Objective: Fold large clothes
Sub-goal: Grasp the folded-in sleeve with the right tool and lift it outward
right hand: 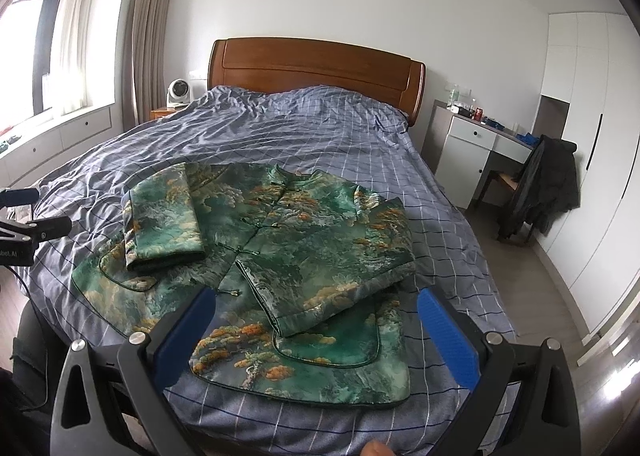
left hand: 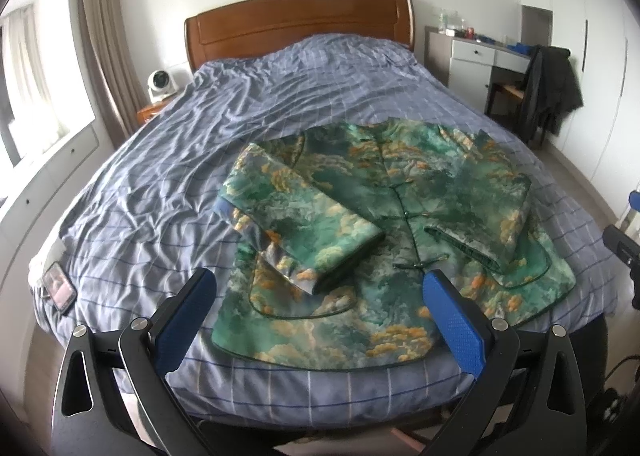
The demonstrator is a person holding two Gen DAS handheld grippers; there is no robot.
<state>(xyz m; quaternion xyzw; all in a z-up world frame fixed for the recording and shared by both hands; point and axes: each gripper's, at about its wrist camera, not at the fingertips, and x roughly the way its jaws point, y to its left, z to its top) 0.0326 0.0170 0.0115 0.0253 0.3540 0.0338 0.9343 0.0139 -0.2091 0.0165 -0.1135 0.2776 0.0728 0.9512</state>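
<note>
A green jacket [left hand: 400, 223] with orange and white cloud patterns and knot buttons lies front up on the bed's near end, both sleeves folded in across its chest. In the right wrist view the same jacket [right hand: 304, 252] shows with its hem nearest me. My left gripper [left hand: 320, 288] is open above the hem, blue pads wide apart, holding nothing. My right gripper [right hand: 316, 308] is also open, over the jacket's lower right part, and is empty. Part of the other gripper [right hand: 36, 232] shows at the left edge of the right wrist view.
The bed [left hand: 248, 107] has a wrinkled blue checked cover and a wooden headboard [right hand: 316, 67]. A phone [left hand: 60, 288] lies at the bed's left edge. A desk [right hand: 480, 143] and a chair with a dark coat [right hand: 548, 187] stand right. A small fan [left hand: 160, 85] sits left.
</note>
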